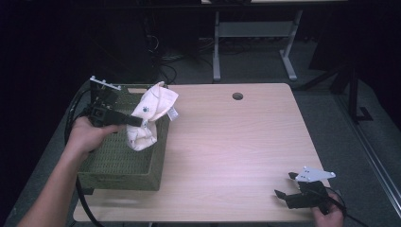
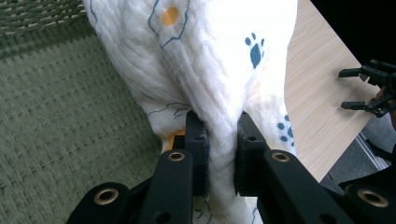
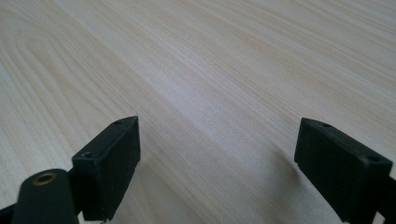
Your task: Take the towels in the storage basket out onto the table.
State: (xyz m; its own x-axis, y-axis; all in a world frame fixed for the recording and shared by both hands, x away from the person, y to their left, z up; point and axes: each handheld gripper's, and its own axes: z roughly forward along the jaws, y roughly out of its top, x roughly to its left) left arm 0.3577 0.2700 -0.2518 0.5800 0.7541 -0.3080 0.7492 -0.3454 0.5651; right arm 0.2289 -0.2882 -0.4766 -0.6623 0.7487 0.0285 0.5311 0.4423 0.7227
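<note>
From the high view, the left gripper point(image 1: 135, 120) is clamped on a white printed cloth point(image 1: 150, 116) that hangs bunched just ahead of it over the green woven basket point(image 1: 120, 165), while the right gripper point(image 1: 287, 185) rests well apart at the table's point(image 1: 236, 142) near right corner. In the left gripper view, the jaws pinch a twisted fold of the cloth point(image 2: 210, 79), basket point(image 2: 60, 116) beside it. In the right gripper view, the jaws stand wide apart over bare wood point(image 3: 210, 70).

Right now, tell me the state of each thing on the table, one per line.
Left gripper: shut on the cloth, held over the basket.
Cloth: bunched, lifted, hanging at the basket's right wall.
Basket: upright on the table's left side.
Right gripper: open, holding nothing, at the table's near right corner.
Table: bare wood.
</note>
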